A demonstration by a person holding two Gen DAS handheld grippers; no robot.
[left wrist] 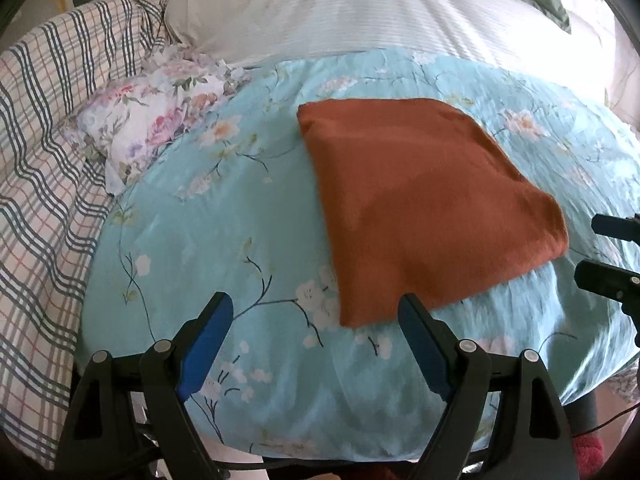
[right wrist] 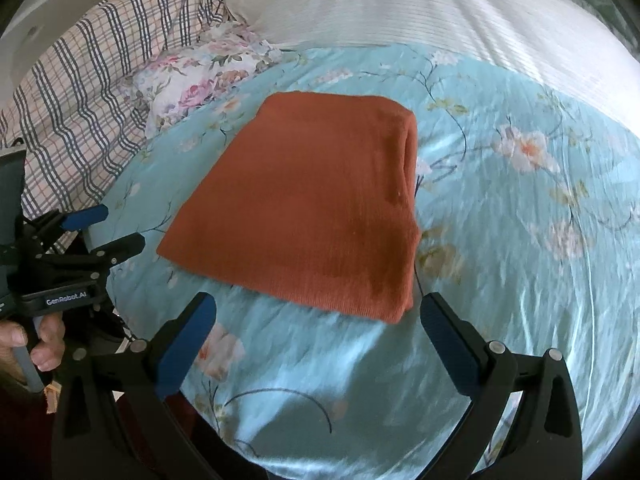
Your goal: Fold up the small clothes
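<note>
Rust garment lay folded square mid-quilt, nearer its right edge | left gripper gaped empty at near-left corner | right gripper gaped empty at near-right corner | judged: fold done or one halving left; if halving, pinch both near corners evenly.

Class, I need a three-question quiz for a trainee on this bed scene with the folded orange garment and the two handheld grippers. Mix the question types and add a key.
1. True or false: the left gripper is clamped on the orange garment.
2. The garment lies on: A) the plaid blanket; B) the turquoise floral cover; C) the white striped sheet.
3. Fill in: the right gripper has its jaws ____.

Key: 1 false; 2 B; 3 open.
</note>
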